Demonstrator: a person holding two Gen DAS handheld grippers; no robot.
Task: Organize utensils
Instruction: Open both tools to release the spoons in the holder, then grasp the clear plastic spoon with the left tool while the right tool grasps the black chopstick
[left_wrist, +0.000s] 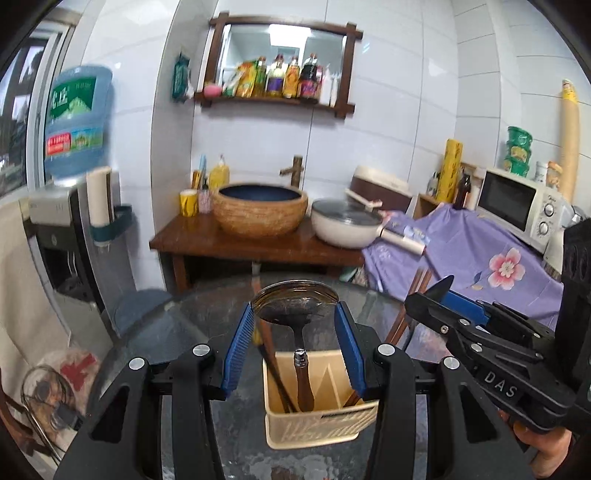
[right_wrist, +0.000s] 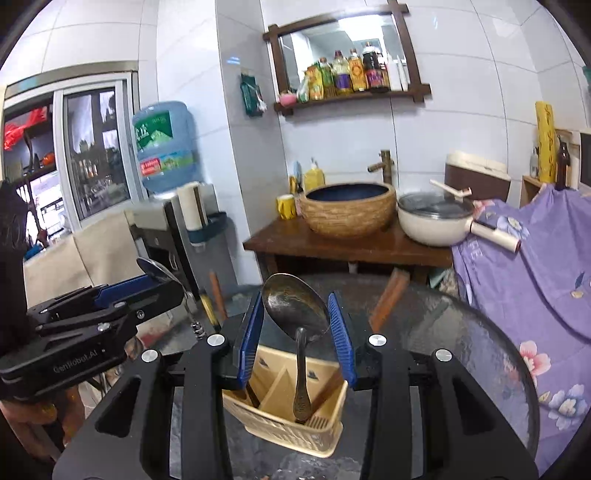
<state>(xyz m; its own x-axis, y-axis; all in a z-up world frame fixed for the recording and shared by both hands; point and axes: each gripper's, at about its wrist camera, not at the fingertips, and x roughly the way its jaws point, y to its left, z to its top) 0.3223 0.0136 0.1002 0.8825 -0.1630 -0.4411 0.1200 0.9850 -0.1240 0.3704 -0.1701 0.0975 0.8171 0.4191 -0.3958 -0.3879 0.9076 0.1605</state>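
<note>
A: Left claw?
B: Closed on the wide bowl of the wooden-handled spoon, blue pads pressed to either rim, centre of the left wrist view.
A: Handle?
B: Hanging straight down into the beige basket at lower centre, beside dark chopsticks leaning in the left compartment. Hard to tell whether touching the bottom.
A: Right claw?
B: Likewise clamped, on the bowl of the metal spoon, centre of the right wrist view. Bowl tilted a little leftward, embossed handle dropping into a front compartment of the basket, lower centre.
A: Basket's place?
B: On the round glass table, just below both claws.
A: Seen from the other side?
B: Left claw at middle left of the right wrist view, a shiny spoon bowl poking out past its tips. Right claw at middle right of the left wrist view, a hand beneath it at lower right.
</note>
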